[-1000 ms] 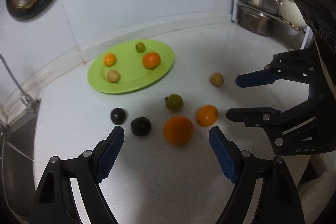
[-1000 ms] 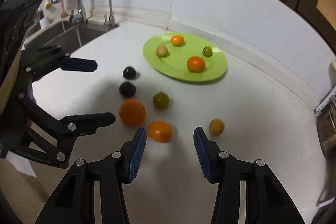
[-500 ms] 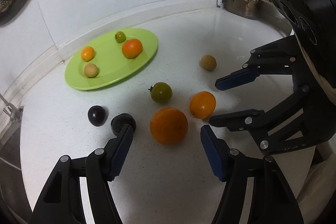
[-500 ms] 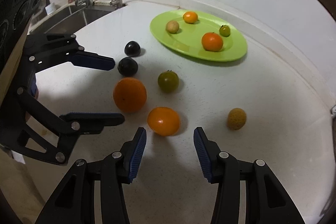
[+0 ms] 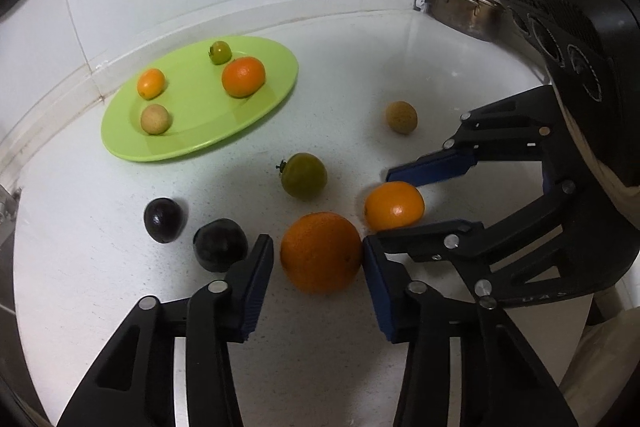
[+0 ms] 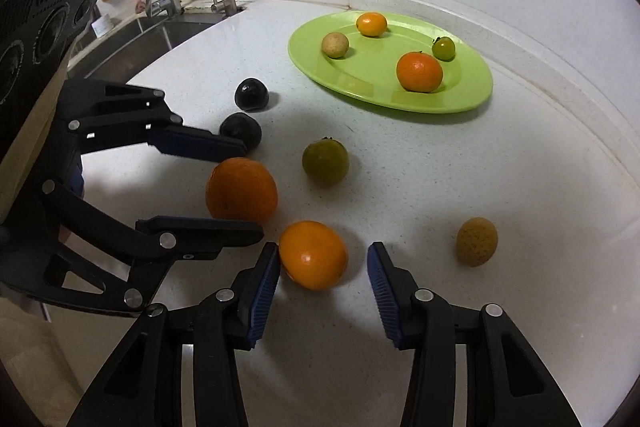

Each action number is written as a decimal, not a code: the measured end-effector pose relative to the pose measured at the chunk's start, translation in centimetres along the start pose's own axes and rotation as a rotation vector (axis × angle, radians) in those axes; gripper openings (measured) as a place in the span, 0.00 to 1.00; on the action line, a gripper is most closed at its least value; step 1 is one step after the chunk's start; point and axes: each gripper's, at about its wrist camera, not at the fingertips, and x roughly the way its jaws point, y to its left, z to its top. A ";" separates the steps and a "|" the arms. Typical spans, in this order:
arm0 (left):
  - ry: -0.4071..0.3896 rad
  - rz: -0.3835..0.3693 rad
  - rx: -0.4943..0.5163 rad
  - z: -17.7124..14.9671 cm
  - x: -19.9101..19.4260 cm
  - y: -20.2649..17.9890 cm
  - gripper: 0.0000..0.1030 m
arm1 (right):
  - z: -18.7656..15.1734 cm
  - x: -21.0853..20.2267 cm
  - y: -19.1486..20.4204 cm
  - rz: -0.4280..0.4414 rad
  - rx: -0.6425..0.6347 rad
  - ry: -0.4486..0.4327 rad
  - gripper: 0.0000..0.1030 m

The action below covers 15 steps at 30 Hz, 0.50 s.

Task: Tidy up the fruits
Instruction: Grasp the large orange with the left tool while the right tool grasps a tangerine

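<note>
Left wrist view: the left claw (image 5: 318, 259) is spread wide around the big orange (image 5: 321, 251), a round, dimpled fruit low in the frame's centre on the speckled white tabletop (image 5: 120, 287); the right pad seems to touch its skin, the left stands just clear. The glossy green plate (image 5: 256, 115) lies upper left.

Right wrist view: the right claw (image 6: 322, 265) is released too, with the smaller, smooth orange (image 6: 313, 254) between its pads, hugging the left one. The plate (image 6: 360, 95) sits upper right.

plate (image 5: 276, 95): four fruits on it, behind | counter (image 5: 120, 283): six fruits before plate
</note>
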 end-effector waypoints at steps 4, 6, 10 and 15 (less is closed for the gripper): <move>-0.001 0.004 -0.018 -0.1 0.0 -0.1 0.39 | -0.1 0.1 0.1 0.005 0.000 0.002 0.33; 0.000 -0.002 -0.041 -0.1 -0.2 0.0 0.39 | -0.2 -0.1 0.1 0.011 0.016 -0.003 0.33; -0.011 0.017 -0.076 -0.2 -1.0 0.1 0.39 | -0.3 -0.6 0.2 0.006 0.041 -0.024 0.33; -0.038 0.042 -0.114 0.0 -2.2 0.3 0.39 | -0.2 -1.8 0.0 -0.006 0.091 -0.058 0.33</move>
